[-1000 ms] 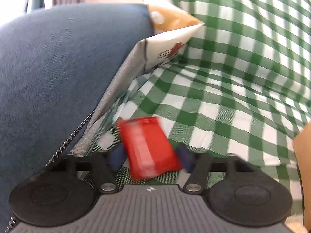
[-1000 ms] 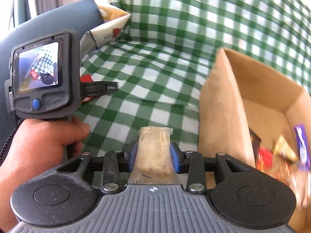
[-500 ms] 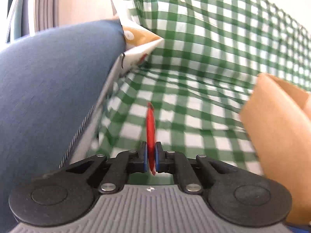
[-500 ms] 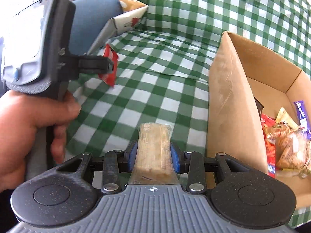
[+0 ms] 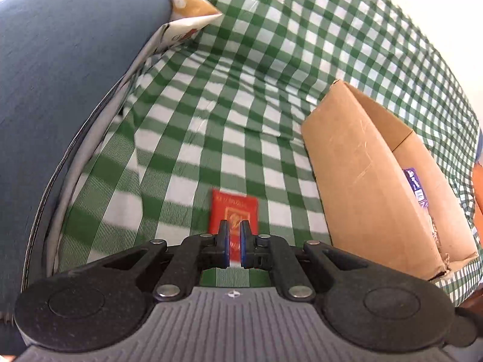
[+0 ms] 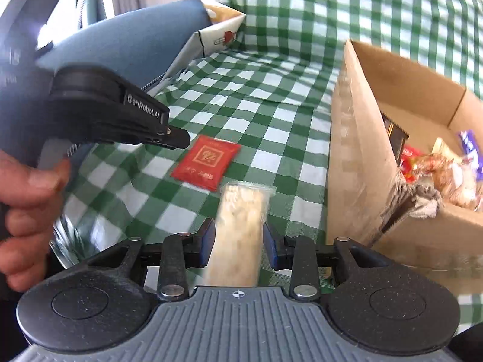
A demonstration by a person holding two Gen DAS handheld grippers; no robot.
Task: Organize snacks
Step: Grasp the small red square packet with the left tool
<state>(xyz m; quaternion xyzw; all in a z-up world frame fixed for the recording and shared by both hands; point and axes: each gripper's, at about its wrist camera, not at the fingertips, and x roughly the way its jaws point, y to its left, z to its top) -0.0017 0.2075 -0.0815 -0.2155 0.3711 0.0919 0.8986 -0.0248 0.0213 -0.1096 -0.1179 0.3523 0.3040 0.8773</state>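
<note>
L gripper [image 5: 235, 235] hangs over the green-check cloth [image 5: 241, 96], pointing down at an angle. Its jaws are almost together, just a thin slit between the blue pads, w/ nothing pinched in them. The red packet [image 5: 234, 211] lies flat on the cloth, seen past the tips in the L wrist view. From the R wrist view it's clearer: the packet [image 6: 206, 161] sits on the cloth below and slightly beyond the tip of the L gripper [image 6: 178, 135], apart from it, not touching. A hand [image 6: 27, 199] grips that tool's handle at the left edge.

R gripper [image 6: 238, 235] has a pale snack bar [image 6: 238, 226] in clear wrap between its blue pads, held lengthwise, far end sticking out past the fingertips. Jaws stand partly apart, as wide as the bar, pads on both its sides.

Cardboard box [image 6: 353, 157] stands on the cloth just right of both tools, open top, near wall torn at the lower corner. Inside: a heap of wrapped snacks [image 6: 437, 169], red, purple, clear. Red packet is outside the box, between it and the blue cushion [image 5: 60, 75] on the left. A white printed bag [image 5: 187, 27] is wedged behind the cushion at the back.
</note>
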